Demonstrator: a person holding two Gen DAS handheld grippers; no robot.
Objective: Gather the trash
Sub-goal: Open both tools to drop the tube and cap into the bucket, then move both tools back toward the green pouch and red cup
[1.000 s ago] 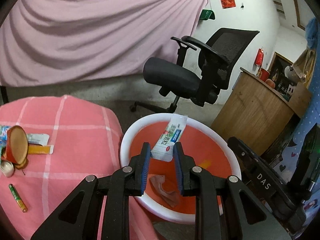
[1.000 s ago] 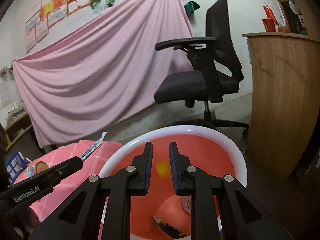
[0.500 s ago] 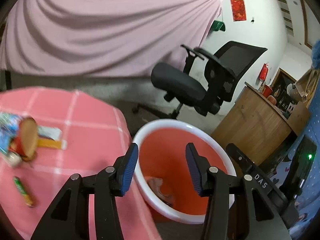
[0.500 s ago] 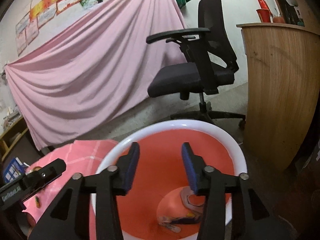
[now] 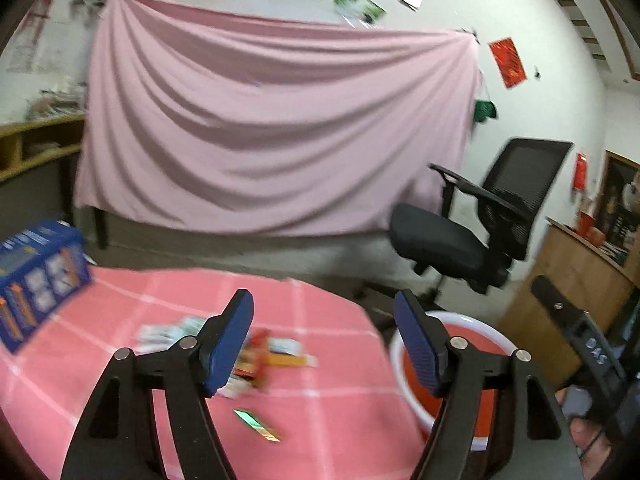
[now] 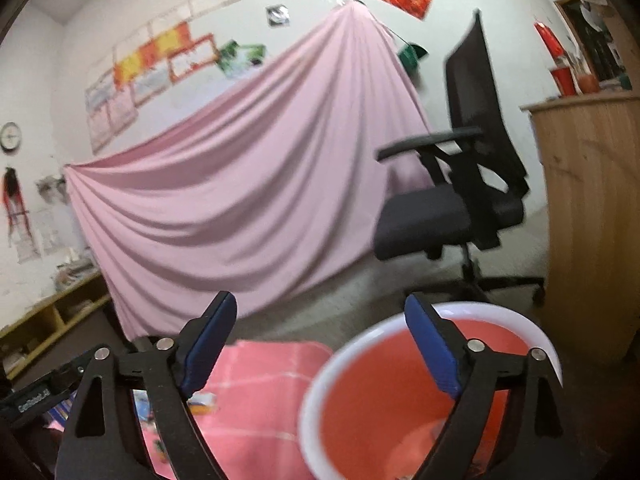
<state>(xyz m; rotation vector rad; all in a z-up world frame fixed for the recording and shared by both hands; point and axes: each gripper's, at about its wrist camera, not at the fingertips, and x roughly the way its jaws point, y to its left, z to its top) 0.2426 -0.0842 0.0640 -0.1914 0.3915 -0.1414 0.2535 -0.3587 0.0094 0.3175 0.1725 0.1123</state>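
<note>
Cloth (image 5: 276, 132), big and pink, hangs on the wall far past both pairs of fingers. A black chair (image 5: 472, 228) stands on the floor to the right of it. The tabletop (image 5: 100, 344) has a pink checked cover and lies under and ahead of the left fingers (image 5: 234, 340). The tub (image 6: 384, 396), red inside with a white rim, sits by the right edge of the tabletop. It is below the right fingers (image 6: 430, 344) and beside the right-hand finger of the left pair. A blue box (image 5: 38, 276) stands far to the left of the left fingers. The trash (image 5: 256, 354) is a small blurry pile of wrappers on the tabletop, just ahead of the left fingers. One small green wrapper (image 5: 256, 424) lies alone between them, closer in. The left gripper (image 5: 324, 338) is spread wide and holds nothing. The right gripper (image 6: 320, 338) is also spread wide and holds nothing.
</note>
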